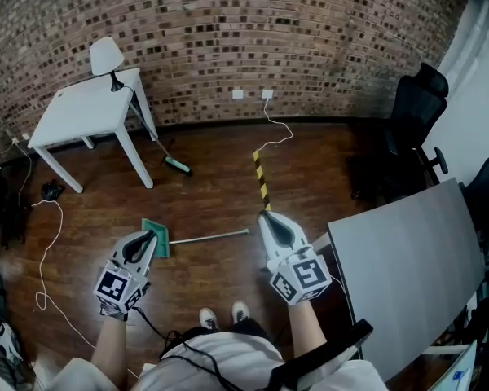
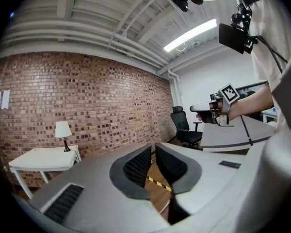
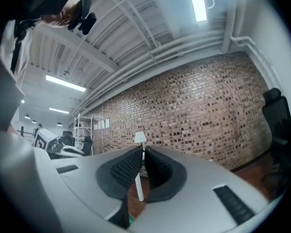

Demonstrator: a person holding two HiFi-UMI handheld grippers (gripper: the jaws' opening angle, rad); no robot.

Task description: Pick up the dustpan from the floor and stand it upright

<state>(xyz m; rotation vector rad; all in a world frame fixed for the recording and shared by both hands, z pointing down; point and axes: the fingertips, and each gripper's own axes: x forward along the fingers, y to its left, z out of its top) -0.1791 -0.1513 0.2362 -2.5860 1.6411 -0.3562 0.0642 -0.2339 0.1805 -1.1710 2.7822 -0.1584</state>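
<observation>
Brick wall (image 1: 310, 39) backs all three views. Only the head view shows the green dustpan (image 1: 165, 243), lying flat on the wooden floor (image 1: 212, 194) just beside the left gripper (image 1: 149, 236). Its jaws stand narrowly apart, and those of the right gripper (image 1: 266, 217) are barely parted; both are empty.

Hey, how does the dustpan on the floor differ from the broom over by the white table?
The dustpan lies flat on the floor by the person's shoes; the broom stands farther off. The dustpan's handle runs along the floor; the broom's slants up to the white table. Both have green heads and long pale handles.
</observation>
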